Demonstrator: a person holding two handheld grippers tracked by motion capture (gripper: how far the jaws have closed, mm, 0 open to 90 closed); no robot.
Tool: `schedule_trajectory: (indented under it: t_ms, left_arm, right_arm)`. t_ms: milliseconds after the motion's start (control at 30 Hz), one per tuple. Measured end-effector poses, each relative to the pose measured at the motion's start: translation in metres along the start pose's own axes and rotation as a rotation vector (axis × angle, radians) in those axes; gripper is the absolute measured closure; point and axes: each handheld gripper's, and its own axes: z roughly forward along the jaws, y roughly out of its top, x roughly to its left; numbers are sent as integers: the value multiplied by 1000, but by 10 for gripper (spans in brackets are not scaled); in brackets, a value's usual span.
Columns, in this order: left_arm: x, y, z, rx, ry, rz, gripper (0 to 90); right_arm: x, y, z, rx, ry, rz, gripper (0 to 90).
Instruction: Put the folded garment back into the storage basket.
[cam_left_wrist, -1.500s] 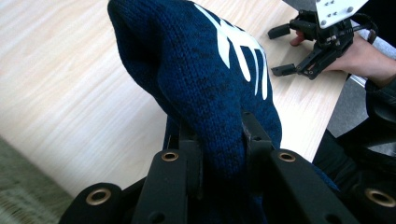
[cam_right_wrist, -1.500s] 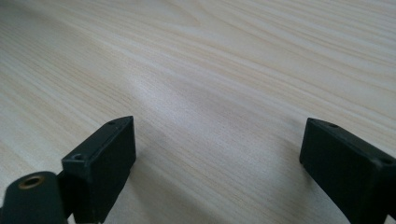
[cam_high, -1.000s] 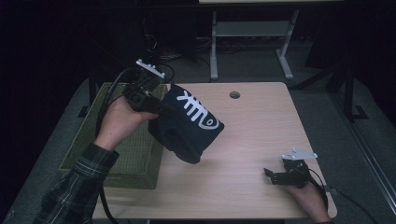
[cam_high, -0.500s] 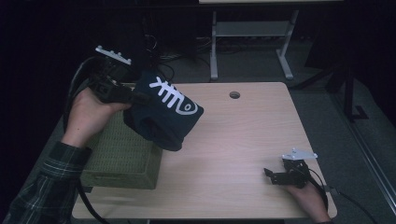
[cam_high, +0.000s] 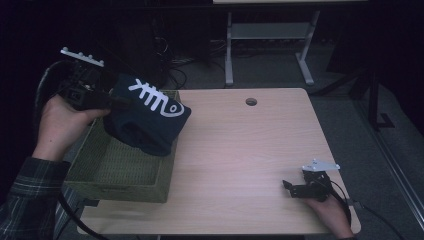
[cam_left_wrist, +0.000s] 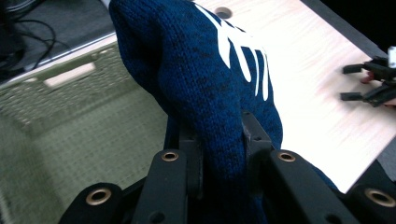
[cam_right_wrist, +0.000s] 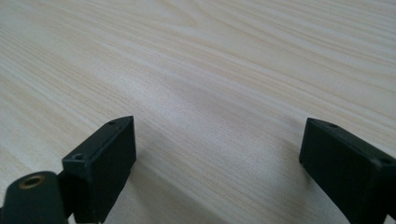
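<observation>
Wooden table (cam_high: 240, 150), left gripper (cam_left_wrist: 219, 154) raising beanie (cam_high: 147, 117) above basket (cam_high: 120, 175)

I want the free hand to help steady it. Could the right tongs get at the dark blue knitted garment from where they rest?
Probably yes: the right tongs rest open, with bare light wooden table between them and the dark blue knitted garment, which the left tongs hold above the green woven basket.
</observation>
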Motion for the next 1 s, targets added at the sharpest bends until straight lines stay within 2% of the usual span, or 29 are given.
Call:
schedule_trajectory:
  t_ms: [167, 400, 1000]
  left_arm:
    - [15, -11, -2, 1, 19, -40, 752]
    - [33, -28, 8, 8, 23, -99, 752]
    - [62, -61, 32, 67, 30, -186, 752]
  right_arm:
    - [0, 0, 0, -1, -2, 0, 104]
    - [0, 0, 0, -2, -6, 0, 104]
    - [-1, 0, 0, -2, -7, 2, 104]
